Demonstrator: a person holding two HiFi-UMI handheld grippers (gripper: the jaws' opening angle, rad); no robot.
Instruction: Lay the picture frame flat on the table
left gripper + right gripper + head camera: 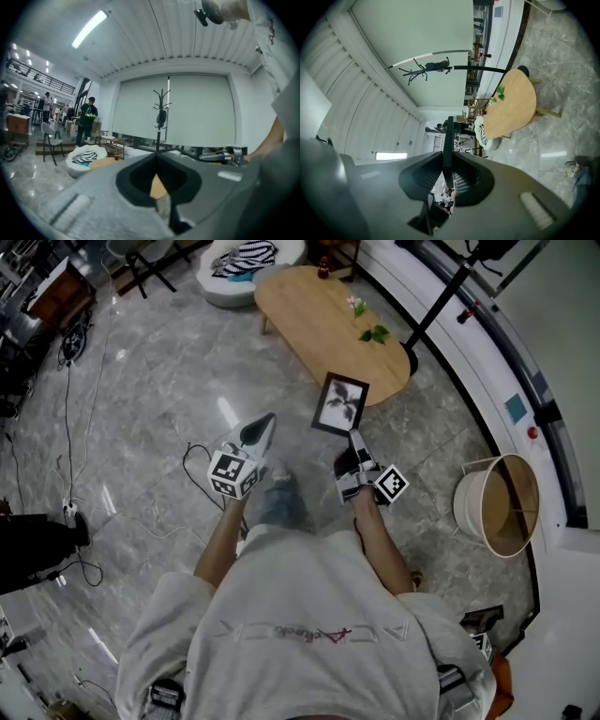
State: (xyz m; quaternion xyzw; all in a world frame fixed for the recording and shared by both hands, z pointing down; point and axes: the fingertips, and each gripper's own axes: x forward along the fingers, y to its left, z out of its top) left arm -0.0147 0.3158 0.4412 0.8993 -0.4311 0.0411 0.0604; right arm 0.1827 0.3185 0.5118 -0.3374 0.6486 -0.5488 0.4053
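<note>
Black picture frame (pixel 339 403) hangs near the table (pixel 300 306), clamped in right gripper (pixel 355 437) jaws; left gripper (pixel 266 421) jaws are closed, empty.

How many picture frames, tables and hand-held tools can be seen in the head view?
Picture frame: 1
Table: 1
Tools: 2, left tool and right tool
Total: 4
</note>
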